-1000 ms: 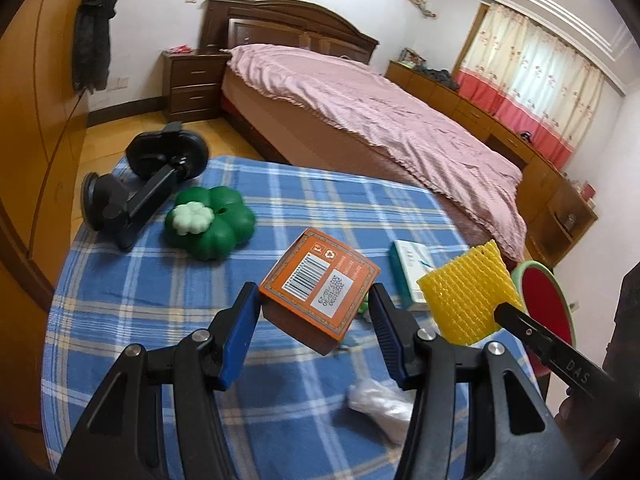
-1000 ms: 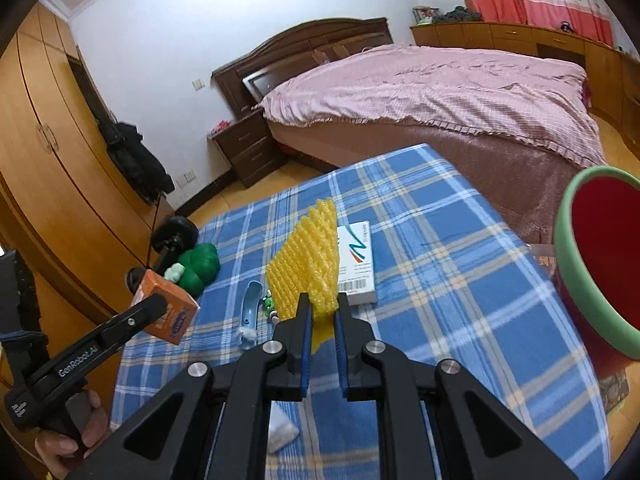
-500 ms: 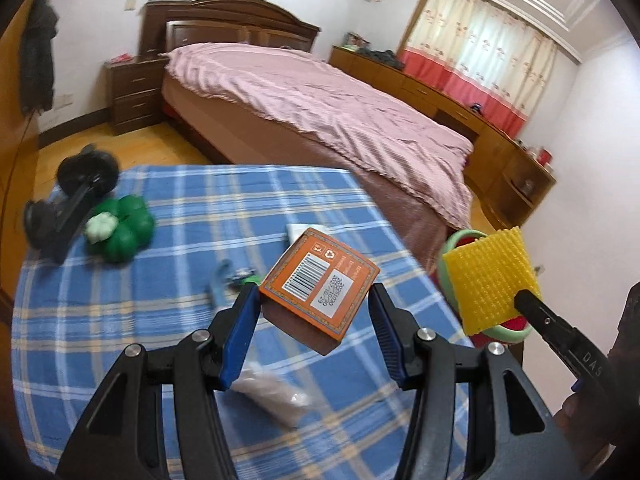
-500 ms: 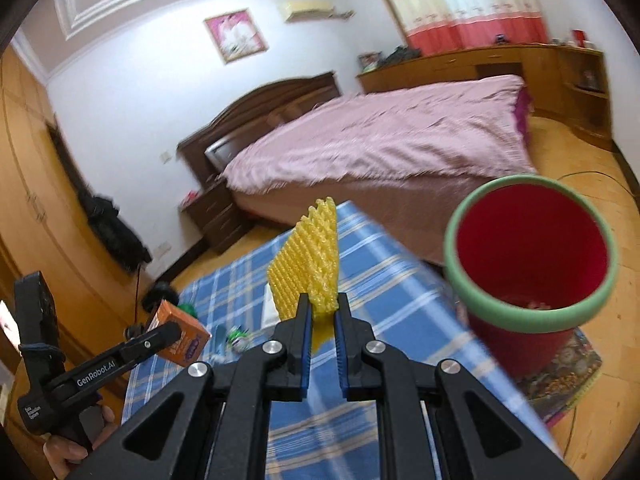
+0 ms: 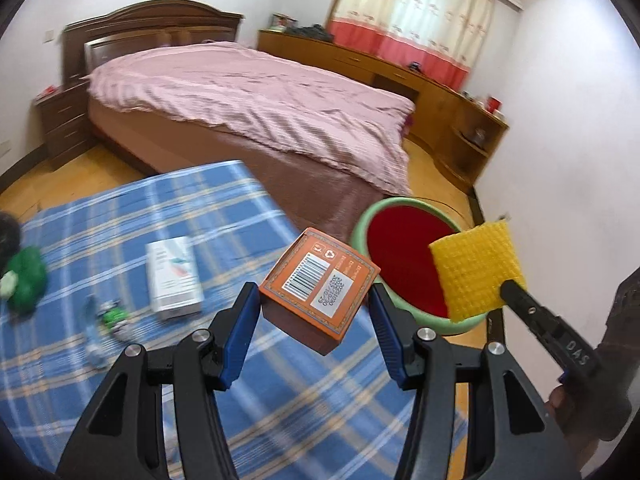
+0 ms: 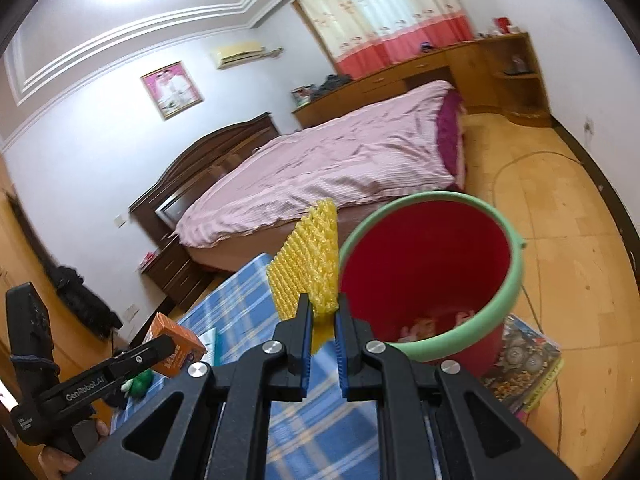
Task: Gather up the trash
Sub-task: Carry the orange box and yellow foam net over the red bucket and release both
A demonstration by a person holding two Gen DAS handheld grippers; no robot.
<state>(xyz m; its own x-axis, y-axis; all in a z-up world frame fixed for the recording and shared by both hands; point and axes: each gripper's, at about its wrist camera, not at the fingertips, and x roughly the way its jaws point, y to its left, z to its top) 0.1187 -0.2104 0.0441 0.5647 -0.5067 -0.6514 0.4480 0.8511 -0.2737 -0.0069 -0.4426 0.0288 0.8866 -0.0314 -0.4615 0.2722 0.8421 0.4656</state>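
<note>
My left gripper (image 5: pixel 314 312) is shut on an orange box (image 5: pixel 320 292) with a barcode, held above the table's right edge. My right gripper (image 6: pixel 322 328) is shut on a yellow foam net (image 6: pixel 310 264), held just left of the rim of a red bucket (image 6: pixel 432 264) with a green rim. In the left wrist view the foam net (image 5: pixel 476 272) hangs over the bucket (image 5: pixel 400 256), which stands on the floor beside the table. The orange box also shows in the right wrist view (image 6: pixel 176 346). Some scraps lie in the bucket's bottom.
A blue plaid table (image 5: pixel 120 220) holds a white box (image 5: pixel 172 276), a green toy (image 5: pixel 24 280) and small clear and green scraps (image 5: pixel 108 316). A pink bed (image 5: pixel 248 96) lies behind. Books (image 6: pixel 524 372) lie under the bucket.
Both grippers have swung right, away from the table's middle toward the bucket, each still holding its item. The foam net now sits at the bucket's rim.
</note>
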